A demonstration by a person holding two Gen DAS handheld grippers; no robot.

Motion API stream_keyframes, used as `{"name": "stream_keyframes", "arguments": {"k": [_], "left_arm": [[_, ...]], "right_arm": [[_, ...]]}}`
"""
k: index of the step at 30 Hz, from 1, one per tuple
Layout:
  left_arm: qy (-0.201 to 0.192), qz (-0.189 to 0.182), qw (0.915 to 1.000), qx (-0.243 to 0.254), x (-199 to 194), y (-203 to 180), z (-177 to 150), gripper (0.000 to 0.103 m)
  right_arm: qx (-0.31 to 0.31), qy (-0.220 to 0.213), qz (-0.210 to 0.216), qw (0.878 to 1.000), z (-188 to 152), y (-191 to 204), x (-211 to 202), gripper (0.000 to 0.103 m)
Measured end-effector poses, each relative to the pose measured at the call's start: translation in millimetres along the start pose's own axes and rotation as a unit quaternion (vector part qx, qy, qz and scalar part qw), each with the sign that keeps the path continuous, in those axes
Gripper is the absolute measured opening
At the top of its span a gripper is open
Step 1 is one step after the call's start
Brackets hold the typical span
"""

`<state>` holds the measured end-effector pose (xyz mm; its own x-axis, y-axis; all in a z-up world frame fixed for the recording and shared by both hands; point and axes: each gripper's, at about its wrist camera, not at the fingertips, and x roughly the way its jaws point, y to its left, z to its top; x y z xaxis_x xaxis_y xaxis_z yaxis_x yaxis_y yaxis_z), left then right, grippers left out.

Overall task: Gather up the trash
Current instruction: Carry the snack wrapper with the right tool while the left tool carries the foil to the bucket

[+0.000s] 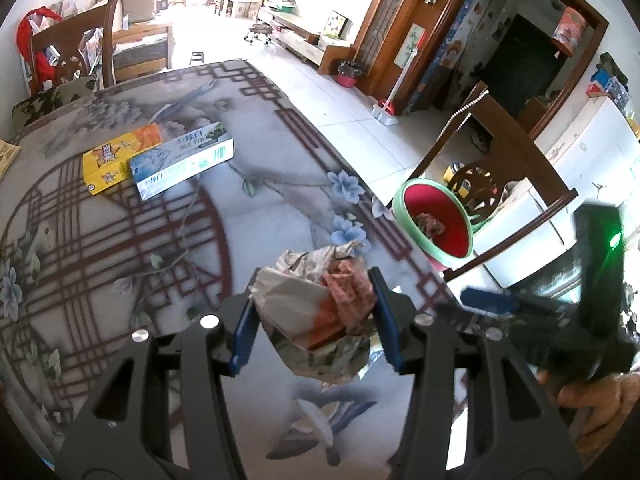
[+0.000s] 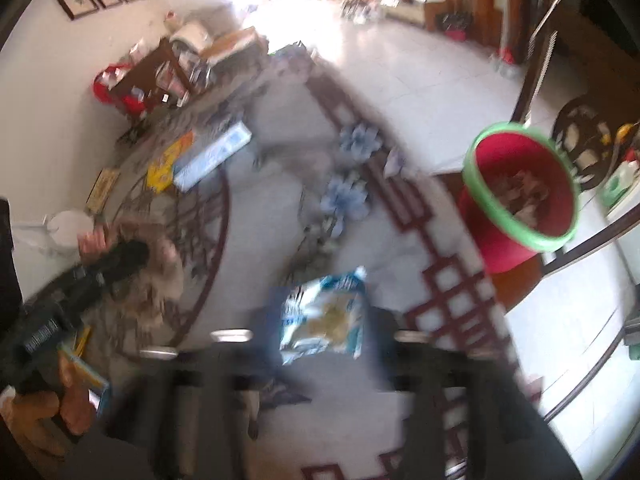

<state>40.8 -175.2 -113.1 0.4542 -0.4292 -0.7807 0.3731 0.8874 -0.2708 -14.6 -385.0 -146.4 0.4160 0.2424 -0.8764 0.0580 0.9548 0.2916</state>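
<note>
Two tools: left tool (image 1: 314,316) grips crumpled wrapper (image 1: 316,300); right tool (image 2: 320,340) apart, blue packet (image 2: 326,312) btwn.

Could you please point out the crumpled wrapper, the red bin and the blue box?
crumpled wrapper (image 1: 316,308), left wrist view, on its pale crumpled middle.
red bin (image 1: 438,216), left wrist view, on its red inner wall.
blue box (image 1: 182,160), left wrist view, on its top face.

The left tongs (image 1: 314,320) are matte black plastic, two angular arms with open cut-out slots, each ending in a ribbed blue pad (image 1: 242,332). Round silver screw heads (image 1: 210,322) mark the pivots. The right tongs (image 1: 500,302), seen from the side, have the same black frame and blue pad, with an upright black handle block carrying a small green light (image 1: 614,240). A bare hand (image 1: 588,396) grips that handle.
</note>
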Motion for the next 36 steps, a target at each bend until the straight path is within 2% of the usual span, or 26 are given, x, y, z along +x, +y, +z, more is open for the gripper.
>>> {"name": "stream_keyframes", "arguments": {"k": [3, 6, 8, 9, 10, 11, 12, 15, 20, 24, 36], "left_arm": [[0.002, 0.01, 0.9999, -0.011, 2, 1, 1, 0.049], [0.004, 0.02, 0.9996, -0.018, -1, 7, 1, 0.049], [0.004, 0.03, 0.9993, -0.02, -3, 11, -1, 0.049], [0.004, 0.032, 0.9992, -0.023, -4, 13, -1, 0.049], [0.005, 0.035, 0.9991, -0.026, -5, 16, -2, 0.05], [0.007, 0.039, 0.9988, -0.03, -5, 19, -3, 0.05], [0.008, 0.04, 0.9987, -0.031, -5, 20, -3, 0.05], [0.011, 0.044, 0.9984, -0.034, -3, 22, -3, 0.05], [0.021, 0.039, 0.9987, -0.027, 9, 12, 2, 0.05], [0.028, 0.023, 0.9993, -0.009, 26, -11, 11, 0.05], [0.029, -0.035, 0.997, 0.063, 88, -126, 61, 0.05]], "right_arm": [[-0.028, 0.02, -0.019, 0.999, -4, 4, 31, 0.076], [-0.021, 0.057, -0.033, 0.998, -5, 1, 64, 0.076], [-0.024, 0.067, -0.038, 0.997, -7, 1, 75, 0.072], [-0.033, 0.069, -0.047, 0.996, -9, 2, 80, 0.065], [-0.043, 0.078, -0.059, 0.994, -11, 5, 85, 0.049], [-0.042, 0.086, -0.057, 0.994, -13, 4, 88, 0.038], [-0.037, 0.094, -0.049, 0.994, -14, 4, 91, 0.016], [-0.008, 0.092, -0.014, 0.996, -15, -3, 87, 0.009], [0.019, 0.055, 0.008, 0.998, -2, -17, 54, 0.007], [0.041, 0.017, 0.002, 0.999, 11, -45, 20, 0.007], [0.093, -0.049, -0.036, 0.994, 42, -152, -45, 0.008]]}}
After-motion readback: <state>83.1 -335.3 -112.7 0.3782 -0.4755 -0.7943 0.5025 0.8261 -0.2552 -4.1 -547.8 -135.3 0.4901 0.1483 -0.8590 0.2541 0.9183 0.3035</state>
